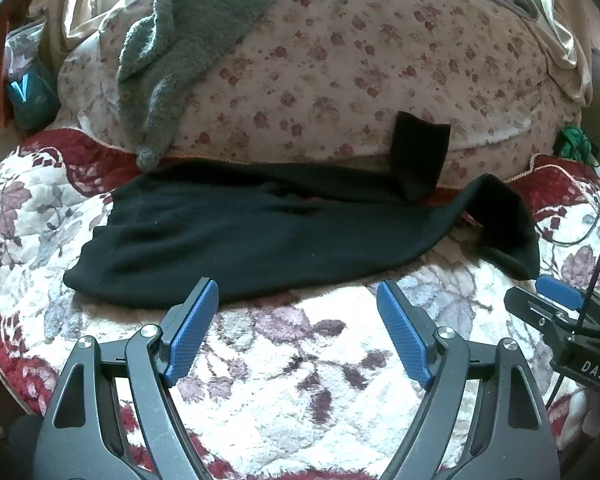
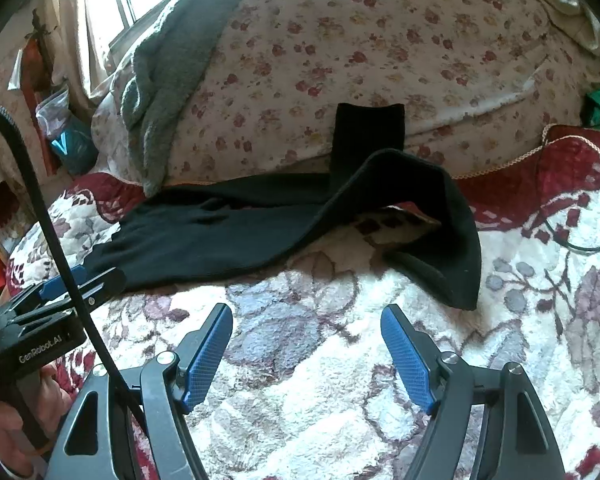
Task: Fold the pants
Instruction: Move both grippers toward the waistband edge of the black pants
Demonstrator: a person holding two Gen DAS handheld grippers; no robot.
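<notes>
The black pants (image 1: 236,236) lie spread across the bed's floral blanket (image 1: 284,360), straight ahead of both tools. The left tool (image 1: 298,292) hovers just short of the pants' near edge, its blue pads spread wide and holding nothing. The right tool (image 2: 307,316) is likewise spread and empty, above bare blanket, with the folded-over leg end (image 2: 444,240) ahead and slightly to its right. The other leg end (image 2: 368,136) climbs up against the flowered duvet (image 2: 380,40) beyond the pants. A gray fleece garment (image 1: 168,60) drapes over that duvet, ahead to the left of both tools.
</notes>
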